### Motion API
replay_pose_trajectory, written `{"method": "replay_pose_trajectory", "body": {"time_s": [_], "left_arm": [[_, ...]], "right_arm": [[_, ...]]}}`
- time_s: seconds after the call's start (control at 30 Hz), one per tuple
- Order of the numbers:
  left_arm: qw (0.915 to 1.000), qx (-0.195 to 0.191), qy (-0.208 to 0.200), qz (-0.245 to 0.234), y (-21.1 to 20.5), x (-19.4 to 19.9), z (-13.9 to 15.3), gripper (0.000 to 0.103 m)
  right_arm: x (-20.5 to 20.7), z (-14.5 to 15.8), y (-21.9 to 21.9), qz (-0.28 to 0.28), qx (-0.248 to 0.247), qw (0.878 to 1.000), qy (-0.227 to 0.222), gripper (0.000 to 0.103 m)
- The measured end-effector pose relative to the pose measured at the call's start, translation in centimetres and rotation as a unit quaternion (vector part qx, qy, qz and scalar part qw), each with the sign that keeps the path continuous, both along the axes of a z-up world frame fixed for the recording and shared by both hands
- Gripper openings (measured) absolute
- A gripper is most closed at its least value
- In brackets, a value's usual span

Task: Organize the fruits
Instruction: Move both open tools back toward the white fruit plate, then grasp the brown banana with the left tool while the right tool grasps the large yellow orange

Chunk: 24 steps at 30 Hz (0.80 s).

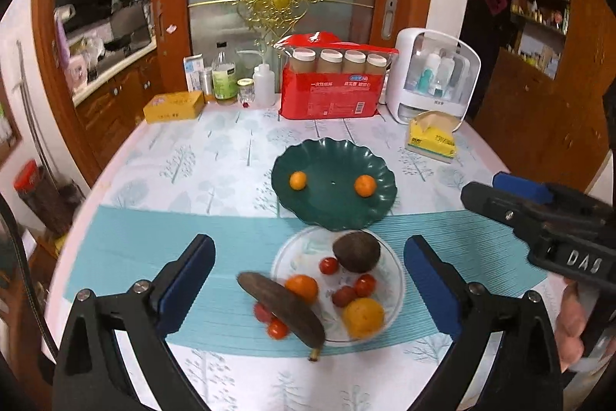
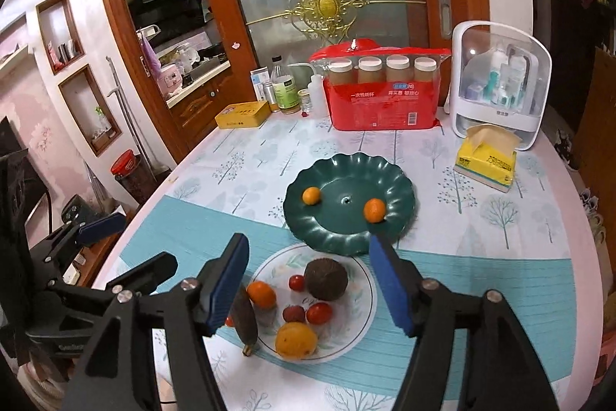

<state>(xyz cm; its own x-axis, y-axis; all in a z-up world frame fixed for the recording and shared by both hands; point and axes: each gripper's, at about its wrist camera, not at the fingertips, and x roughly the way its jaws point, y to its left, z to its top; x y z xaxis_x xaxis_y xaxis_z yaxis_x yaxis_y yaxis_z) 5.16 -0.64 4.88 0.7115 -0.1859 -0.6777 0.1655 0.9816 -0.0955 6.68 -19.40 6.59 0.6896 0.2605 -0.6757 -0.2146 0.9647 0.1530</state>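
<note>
While both grippers, left [image 1: 308, 280] and right [image 2: 308, 280], hover with jaws spread and empty, two oranges [image 1: 297, 180] sit on the green dish [image 1: 308, 149]; beside it, the clear plate's [image 1: 392, 295] fruit needs picking next.

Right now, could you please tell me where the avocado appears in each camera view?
Left wrist view: avocado lower centre, at the back of the clear plate.
Right wrist view: avocado lower centre, same spot.
Shared landmark: the green dish directly behind it.

Left wrist view: faces down-forward over table from near edge.
Right wrist view: same, further right.
Shared: green plate [image 1: 334, 214] [image 2: 348, 238], clear plate [image 1: 392, 280] [image 2: 358, 314].
</note>
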Motion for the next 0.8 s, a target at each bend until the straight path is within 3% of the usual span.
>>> {"method": "replay_pose_trajectory", "body": {"time_s": [0.23,0.47,0.63,0.8], "left_arm": [[0.9990,0.009,-0.023,0.037,-0.2,-1.4,-2.0,0.098],[0.9963,0.025,0.000,0.082,0.3,-0.4,-6.8,0.098],[0.9945,-0.019,0.058,0.086,0.9,0.4,-11.5,0.098],[0.9909,-0.031,0.086,0.099,1.0,0.8,-14.8,0.098]], "right_arm": [[-3.0,-1.6,0.9,-0.025,-0.052,0.998,-0.031,0.066],[-3.9,-5.3,0.8,-0.037,-0.059,0.997,-0.024,0.066],[-3.1,-10.7,0.3,-0.031,-0.034,0.998,0.041,0.066],[-2.5,-15.1,1.0,-0.003,-0.018,0.995,0.101,0.066]]}}
